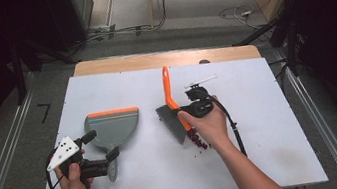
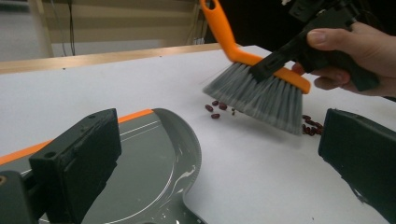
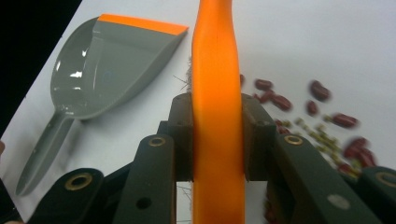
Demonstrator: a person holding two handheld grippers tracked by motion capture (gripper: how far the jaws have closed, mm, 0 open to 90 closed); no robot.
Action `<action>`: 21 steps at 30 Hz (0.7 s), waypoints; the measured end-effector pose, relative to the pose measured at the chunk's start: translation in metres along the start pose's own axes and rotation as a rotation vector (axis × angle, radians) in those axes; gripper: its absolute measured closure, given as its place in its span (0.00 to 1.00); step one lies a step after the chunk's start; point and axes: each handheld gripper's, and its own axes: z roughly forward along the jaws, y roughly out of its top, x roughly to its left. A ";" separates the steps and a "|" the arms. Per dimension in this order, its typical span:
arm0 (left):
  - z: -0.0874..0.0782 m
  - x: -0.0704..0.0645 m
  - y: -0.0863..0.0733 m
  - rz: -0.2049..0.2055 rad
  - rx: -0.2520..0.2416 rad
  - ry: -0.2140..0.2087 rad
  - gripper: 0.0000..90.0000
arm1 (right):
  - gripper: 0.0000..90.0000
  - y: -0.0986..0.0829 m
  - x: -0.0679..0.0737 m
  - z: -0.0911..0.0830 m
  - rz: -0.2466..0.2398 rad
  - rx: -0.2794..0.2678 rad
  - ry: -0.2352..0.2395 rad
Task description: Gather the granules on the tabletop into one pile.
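High view: a white board [image 1: 262,126] covers a wooden table [image 1: 166,57] whose far edge shows beyond it. Grey floor surrounds the table, with metal rails [image 1: 2,165] along both sides, cables [image 1: 237,12] on the floor behind, and dark stands at the far corners. The right gripper [image 1: 197,106], near the board's middle, is clamped on the orange handle of a brush [image 1: 172,109], whose grey bristles rest on the board. Red beans [image 1: 198,139] lie just beside the bristles, under the right hand. A grey dustpan [image 1: 112,127] with an orange lip lies flat to the left of the brush, apart from it. The left gripper [image 1: 99,146] hovers by the dustpan's handle, jaws spread wide with nothing between them. Right gripper view: both jaws press the handle's sides; beans lie scattered to the right.
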 end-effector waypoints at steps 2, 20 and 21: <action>0.000 0.001 0.000 -0.001 -0.001 0.002 0.00 | 0.77 0.004 0.005 0.012 0.006 0.010 0.002; 0.000 0.001 -0.001 -0.014 0.010 0.007 0.00 | 0.76 0.012 -0.025 0.027 0.099 0.023 -0.110; 0.000 0.001 -0.001 -0.013 0.009 0.008 0.00 | 0.76 0.010 -0.028 0.025 0.106 0.023 -0.117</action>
